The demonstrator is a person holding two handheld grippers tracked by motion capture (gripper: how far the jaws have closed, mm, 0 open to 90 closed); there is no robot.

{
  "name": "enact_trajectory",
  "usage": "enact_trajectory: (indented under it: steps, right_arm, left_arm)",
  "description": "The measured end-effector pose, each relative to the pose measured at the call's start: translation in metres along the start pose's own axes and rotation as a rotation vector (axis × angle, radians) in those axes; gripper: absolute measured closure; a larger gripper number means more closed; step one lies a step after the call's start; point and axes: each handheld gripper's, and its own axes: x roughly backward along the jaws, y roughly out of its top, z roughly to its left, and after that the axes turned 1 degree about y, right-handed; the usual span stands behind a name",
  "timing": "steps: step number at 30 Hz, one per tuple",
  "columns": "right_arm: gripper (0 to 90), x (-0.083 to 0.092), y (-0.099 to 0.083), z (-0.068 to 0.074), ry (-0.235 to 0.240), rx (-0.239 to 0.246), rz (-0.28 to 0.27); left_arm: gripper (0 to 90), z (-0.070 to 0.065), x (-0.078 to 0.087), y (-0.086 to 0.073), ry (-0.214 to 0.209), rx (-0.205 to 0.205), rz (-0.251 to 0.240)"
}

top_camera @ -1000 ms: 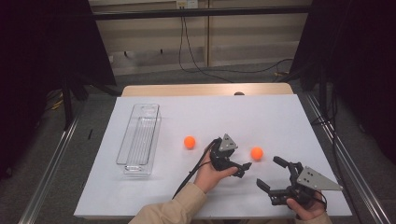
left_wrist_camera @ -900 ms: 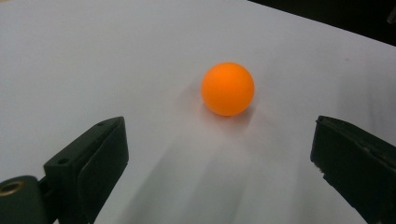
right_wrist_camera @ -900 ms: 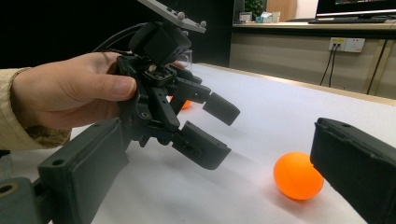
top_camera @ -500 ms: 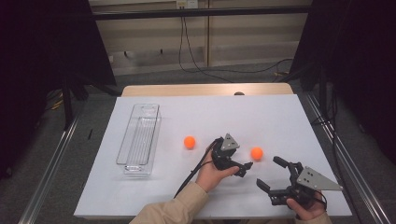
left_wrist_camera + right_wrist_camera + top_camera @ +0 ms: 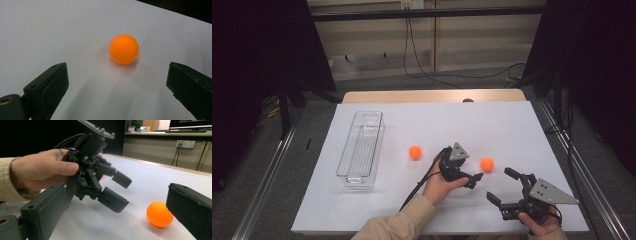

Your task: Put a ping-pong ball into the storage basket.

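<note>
At centre table we hold the left gripper (image 5: 476, 179) with jaws spread, aimed at the orange ball (image 5: 487, 164) just at its one o'clock; nothing is grasped yet. Our right gripper (image 5: 504, 187) waits, jaws apart, while a second ball (image 5: 414, 152) and the clear tray (image 5: 360, 145) sit at nine o'clock

Left gripper (image 5: 477, 176) held low over table in left hand (image 5: 438, 185), jaws spread wide, pointed forward-right. Right gripper (image 5: 501, 186) held near table edge in right hand (image 5: 542, 226), jaws spread wide, pointed left.
</note>
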Motion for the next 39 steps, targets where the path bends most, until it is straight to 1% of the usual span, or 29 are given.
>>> enact_trajectory:
  steps: [3, 12, 14, 18, 30, 32, 35, 39]
  right_arm:
    - [2.4, 0.0, 0.0, 0.0, 0.0, 0.0, 0.0]
    - [2.4, 0.0, 0.0, 0.0, 0.0, 0.001, 0.001]
    - [2.4, 0.0, 0.0, 0.0, 0.001, 0.001, 0.0]
    - [2.4, 0.0, 0.0, 0.0, 0.0, 0.001, 0.0]
    - [2.4, 0.0, 0.0, 0.0, 0.001, 0.002, -0.001]
    - [2.4, 0.0, 0.0, 0.0, 0.001, 0.001, -0.001]
    - [2.4, 0.0, 0.0, 0.0, 0.002, -0.001, -0.001]
    - [2.4, 0.0, 0.0, -0.001, 0.0, -0.002, -0.003]
  left_arm:
    - [4.1, 0.0, -0.001, 0.0, -0.003, 0.004, 0.0]
    - [4.1, -0.002, -0.003, 0.002, -0.001, 0.001, 0.007]
    - [4.1, -0.002, -0.003, 0.003, -0.003, -0.008, 0.01]
    - [4.0, -0.002, -0.005, 0.006, -0.001, -0.012, 0.011]
    - [3.9, -0.003, -0.009, 0.01, -0.006, -0.007, 0.019]
    - [3.7, -0.003, -0.01, 0.011, -0.007, -0.001, 0.021]
    - [3.6, -0.003, -0.011, 0.011, 0.0, -0.003, 0.023]
    - [3.4, -0.003, -0.012, 0.013, 0.007, 0.004, 0.029]
